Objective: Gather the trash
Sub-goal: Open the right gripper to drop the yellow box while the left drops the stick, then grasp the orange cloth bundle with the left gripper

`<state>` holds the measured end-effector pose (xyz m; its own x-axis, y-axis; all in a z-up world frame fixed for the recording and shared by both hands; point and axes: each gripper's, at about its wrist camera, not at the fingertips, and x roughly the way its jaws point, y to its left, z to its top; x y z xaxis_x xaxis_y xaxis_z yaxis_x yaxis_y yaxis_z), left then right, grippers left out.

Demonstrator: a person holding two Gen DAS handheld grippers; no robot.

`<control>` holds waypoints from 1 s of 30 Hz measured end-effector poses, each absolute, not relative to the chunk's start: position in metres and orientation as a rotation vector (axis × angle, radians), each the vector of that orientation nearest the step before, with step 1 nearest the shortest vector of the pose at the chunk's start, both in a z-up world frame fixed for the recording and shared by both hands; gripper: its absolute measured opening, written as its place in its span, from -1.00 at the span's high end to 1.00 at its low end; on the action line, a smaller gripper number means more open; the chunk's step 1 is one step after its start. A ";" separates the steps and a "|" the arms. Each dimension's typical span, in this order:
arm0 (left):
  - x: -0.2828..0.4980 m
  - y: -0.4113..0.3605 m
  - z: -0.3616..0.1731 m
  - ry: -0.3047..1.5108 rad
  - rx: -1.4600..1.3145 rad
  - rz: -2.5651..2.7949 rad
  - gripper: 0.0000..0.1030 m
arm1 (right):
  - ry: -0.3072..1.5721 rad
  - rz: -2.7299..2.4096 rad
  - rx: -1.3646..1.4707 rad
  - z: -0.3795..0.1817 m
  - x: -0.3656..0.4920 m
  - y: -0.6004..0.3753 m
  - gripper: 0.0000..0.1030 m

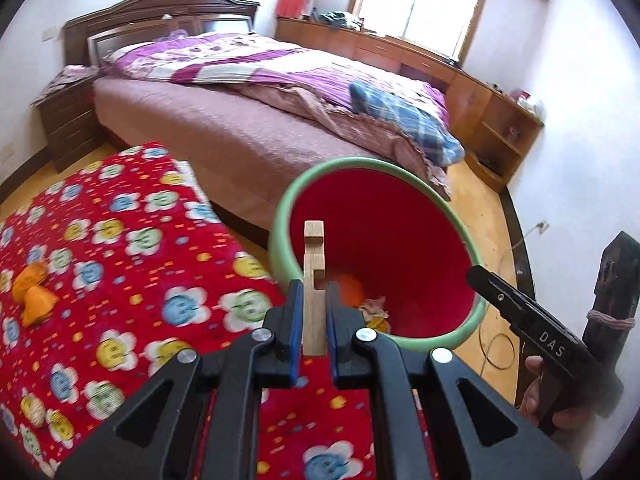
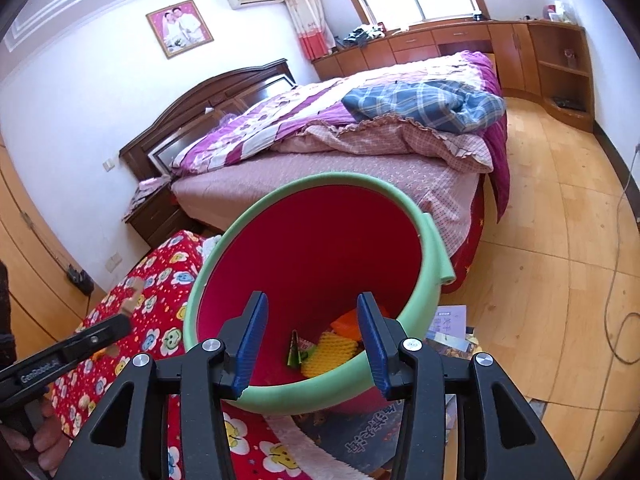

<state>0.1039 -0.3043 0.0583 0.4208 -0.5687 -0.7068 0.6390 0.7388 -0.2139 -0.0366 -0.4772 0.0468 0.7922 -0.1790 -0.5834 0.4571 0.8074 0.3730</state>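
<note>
A red bin with a green foam rim (image 1: 280, 216) (image 2: 430, 248) stands beside the table. My left gripper (image 1: 313, 320) is shut on a notched wooden piece (image 1: 313, 264), held upright at the bin's near rim. My right gripper (image 2: 312, 344) is open and empty, fingers just over the bin's near rim; it also shows in the left wrist view (image 1: 520, 312). Inside the bin lie a yellow foam net (image 2: 328, 354), a green wrapper (image 2: 298, 350), orange pieces (image 2: 346, 322) and crumpled paper (image 1: 374, 308). Crumpled orange trash (image 1: 34, 294) lies on the red flowered cloth (image 1: 120, 260).
A bed (image 1: 240, 120) with purple bedding stands behind the bin. A dark nightstand (image 1: 66, 120) is at far left. Wooden cabinets (image 2: 520, 48) line the window wall. Books or papers (image 2: 452, 328) lie on the wood floor by the bin. A cable (image 2: 616, 280) trails at right.
</note>
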 end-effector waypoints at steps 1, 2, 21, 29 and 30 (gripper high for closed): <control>0.104 -0.312 0.056 0.850 0.103 -0.770 0.81 | 0.558 -0.361 0.534 0.046 -0.037 -0.479 0.08; 0.103 -0.318 0.054 0.851 0.114 -0.782 0.81 | 0.557 -0.362 0.538 0.046 -0.038 -0.481 0.08; 0.121 -0.311 0.048 0.881 0.131 -0.735 0.37 | 0.576 -0.317 0.540 0.040 -0.032 -0.472 0.07; 0.151 -0.261 0.049 0.874 0.106 -0.572 0.29 | 0.594 -0.297 0.529 0.039 -0.026 -0.464 0.06; 0.155 -0.255 0.048 0.876 0.098 -0.550 0.29 | 0.596 -0.297 0.528 0.038 -0.026 -0.463 0.06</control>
<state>0.1555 -0.2547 0.0482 0.5117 -0.4168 -0.7513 0.4953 0.8576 -0.1385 -0.0255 -0.4633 0.0385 0.7911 -0.1142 -0.6009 0.4105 0.8274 0.3832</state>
